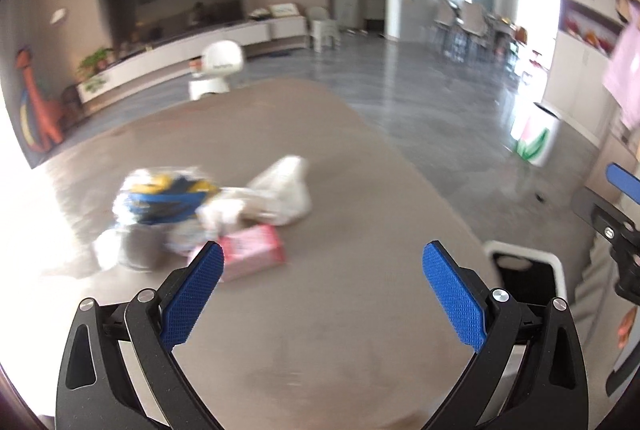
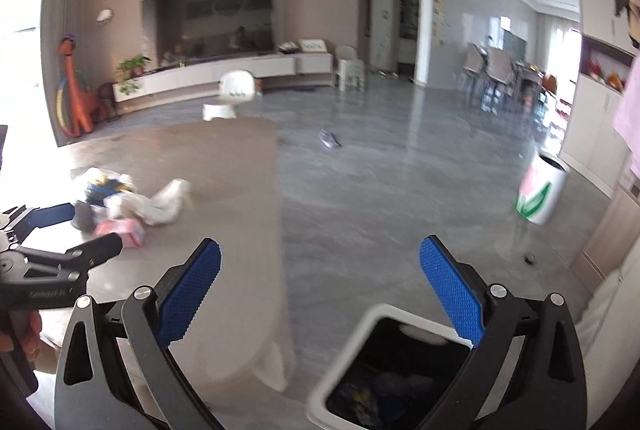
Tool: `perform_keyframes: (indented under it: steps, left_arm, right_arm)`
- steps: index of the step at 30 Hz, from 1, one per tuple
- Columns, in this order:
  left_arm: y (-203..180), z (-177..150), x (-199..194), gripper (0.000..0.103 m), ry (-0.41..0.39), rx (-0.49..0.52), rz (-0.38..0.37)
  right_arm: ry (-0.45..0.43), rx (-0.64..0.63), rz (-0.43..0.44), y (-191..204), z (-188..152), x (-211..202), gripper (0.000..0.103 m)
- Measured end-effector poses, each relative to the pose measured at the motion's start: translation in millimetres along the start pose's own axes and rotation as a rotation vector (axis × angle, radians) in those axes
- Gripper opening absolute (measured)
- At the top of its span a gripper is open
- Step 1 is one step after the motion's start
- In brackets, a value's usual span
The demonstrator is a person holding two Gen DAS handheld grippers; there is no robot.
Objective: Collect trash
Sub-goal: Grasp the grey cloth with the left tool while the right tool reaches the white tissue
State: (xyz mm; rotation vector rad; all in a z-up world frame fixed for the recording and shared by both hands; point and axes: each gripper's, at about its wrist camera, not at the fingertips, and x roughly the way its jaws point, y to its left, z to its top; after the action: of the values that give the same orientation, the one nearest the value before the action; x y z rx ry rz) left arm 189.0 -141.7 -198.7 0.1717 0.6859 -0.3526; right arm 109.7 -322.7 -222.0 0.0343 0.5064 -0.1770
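Observation:
A heap of trash lies on the brown table: a pink box, a crumpled white bag, a blue and yellow wrapper on a grey cup. My left gripper is open and empty, just short of the pink box. My right gripper is open and empty above the white trash bin, which stands on the floor by the table's right edge and holds some rubbish. The heap shows at left in the right wrist view, with the left gripper's fingers near it.
A white bucket with a green and pink print stands on the floor at right. A grey scrap lies on the floor further off. A white round stool stands beyond the table's far end. The bin's rim shows in the left wrist view.

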Motion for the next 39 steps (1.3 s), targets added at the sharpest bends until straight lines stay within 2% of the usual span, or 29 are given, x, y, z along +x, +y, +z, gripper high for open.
perform_keyframes:
  steps: [6,12,22,29,30,31,32,33,34,36,39]
  left_arm:
    - [61,-6,3,0.098,0.006,-0.053,0.079]
    - [105,-11,15,0.098,0.008,-0.101,0.088]
    - [150,-14,43,0.098,0.028,-0.167,0.129]
    - [170,-17,77,0.096,0.084,-0.185,0.116]
    - [171,-18,79,0.087,0.085,-0.185,0.111]
    - [171,-18,83,0.071,0.094,-0.181,0.109]
    - [171,-18,89,0.063,0.120,-0.174,0.104]
    - [172,-20,95,0.044,0.147,-0.172,0.092]
    - [172,-20,99,0.038,0.174,-0.174,0.083]
    - [178,-19,97,0.025,0.161,-0.193,0.063]
    - [184,-20,84,0.022,0.140,-0.217,0.038]
  right_arm:
    - [0.003,-0.077,0.067,54,12,19,0.100]
    - [0.006,-0.121,0.111,96,20,35,0.099]
    - [-0.013,-0.132,0.193,148,31,66,0.099]
    - [-0.006,-0.142,0.217,174,37,88,0.099]
    - [-0.007,-0.145,0.217,176,36,88,0.099]
    - [-0.006,-0.150,0.217,178,36,88,0.099]
    - [-0.004,-0.154,0.219,179,35,89,0.099]
    - [-0.001,-0.155,0.222,179,34,89,0.099]
    - [0.003,-0.154,0.225,179,34,89,0.099]
    - [0.013,-0.148,0.232,177,33,90,0.100]
    - [0.022,-0.139,0.246,174,33,90,0.100]
